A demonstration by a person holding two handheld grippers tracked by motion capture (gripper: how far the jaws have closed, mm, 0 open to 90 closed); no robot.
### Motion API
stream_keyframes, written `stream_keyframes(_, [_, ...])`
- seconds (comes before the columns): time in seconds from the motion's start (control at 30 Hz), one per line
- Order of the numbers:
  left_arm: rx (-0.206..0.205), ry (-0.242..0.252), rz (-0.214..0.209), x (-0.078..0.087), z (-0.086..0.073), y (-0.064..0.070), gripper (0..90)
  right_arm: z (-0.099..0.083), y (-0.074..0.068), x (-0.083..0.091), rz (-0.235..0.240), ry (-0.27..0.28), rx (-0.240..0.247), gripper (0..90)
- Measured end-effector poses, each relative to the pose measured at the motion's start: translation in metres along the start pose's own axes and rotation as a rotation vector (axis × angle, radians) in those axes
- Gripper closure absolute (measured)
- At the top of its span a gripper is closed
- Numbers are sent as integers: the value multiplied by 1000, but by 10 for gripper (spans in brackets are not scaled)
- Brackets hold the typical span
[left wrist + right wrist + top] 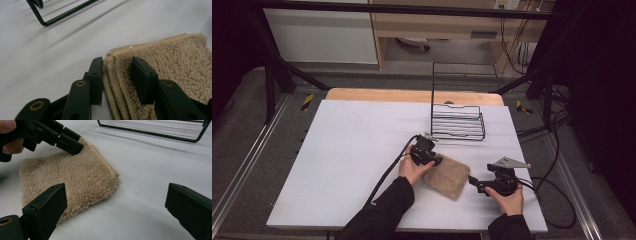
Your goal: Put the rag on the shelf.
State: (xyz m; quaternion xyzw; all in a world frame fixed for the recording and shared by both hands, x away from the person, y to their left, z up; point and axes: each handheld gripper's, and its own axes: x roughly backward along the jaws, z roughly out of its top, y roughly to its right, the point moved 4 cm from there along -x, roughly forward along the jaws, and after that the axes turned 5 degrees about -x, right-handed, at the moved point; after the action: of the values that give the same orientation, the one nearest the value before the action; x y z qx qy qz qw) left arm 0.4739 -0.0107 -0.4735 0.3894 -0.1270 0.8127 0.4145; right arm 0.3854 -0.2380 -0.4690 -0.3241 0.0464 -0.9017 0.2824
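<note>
A folded tan towel (448, 177) lies on the white table (352, 150), front of centre. My left gripper (438, 161) sits at its far left corner. In the left gripper view (117, 67) the jaws stand narrow, pressed on either side of the towel's (175, 62) stacked folded edges. From the right gripper view that gripper (77, 143) pinches the towel's (75, 177) far corner, with a hand behind it. My right gripper (472, 179) hovers just right of the towel, open (116, 188), jaws wide apart with nothing between them.
A black wire rack (458, 122) with a tall back frame stands behind the towel, right of centre; its base bar (45, 15) and its front rail (150, 130) show close by. Cables trail from both grippers. Bare white table spreads to the left.
</note>
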Motion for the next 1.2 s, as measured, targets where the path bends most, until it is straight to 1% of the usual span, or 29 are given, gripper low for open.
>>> stream_keyframes(0.1, [-14,-2,-5,0,0,1,666,0,0,0,2,-1,-5,44])
stream_keyframes(0.13, [-16,-3,-6,0,-1,2,691,0,0,0,2,-3,-7,43])
stream_keyframes(0.17, [-13,-1,-15,0,-1,4,712,0,0,0,1,-3,-10,44])
stream_keyframes(0.23, [-22,-5,-12,1,-1,4,744,0,0,-1,2,-3,-9,44])
stream_keyframes(0.37, [-21,-11,-24,3,-2,5,806,1,0,-1,-2,4,-17,45])
stream_keyframes(0.53, [-11,1,-32,4,-4,4,830,2,1,-4,-16,2,-43,48])
stream_keyframes(0.63, [-15,-1,-30,5,-4,4,835,4,2,-6,-34,6,-80,53])
stream_keyframes(0.7, [-18,-3,-29,5,-5,4,838,5,2,-7,-41,-2,-110,56])
stream_keyframes(0.73, [-19,-3,-27,5,-5,4,838,5,3,-9,-44,0,-109,61])
stream_keyframes(0.77, [-17,-1,-26,5,-5,4,838,5,2,-10,-42,-6,-114,72])
stream_keyframes(0.87, [-23,1,-24,4,-5,4,836,6,2,-13,-50,-3,-122,163])
stream_keyframes(0.9, [-31,0,-22,4,-5,5,835,7,1,-15,-44,10,-129,229])
stream_keyframes(1.0, [-50,1,-12,3,-6,6,833,8,1,-19,-47,8,-136,272])
stream_keyframes(1.1, [-64,2,0,3,-6,8,832,8,-1,-24,-67,-15,-114,336])
stream_keyframes(1.17, [-65,3,1,3,-6,8,832,8,-3,-28,-70,-25,-115,382])
stream_keyframes(1.2, [-64,3,0,3,-6,8,832,9,-4,-31,-72,-31,-107,400])
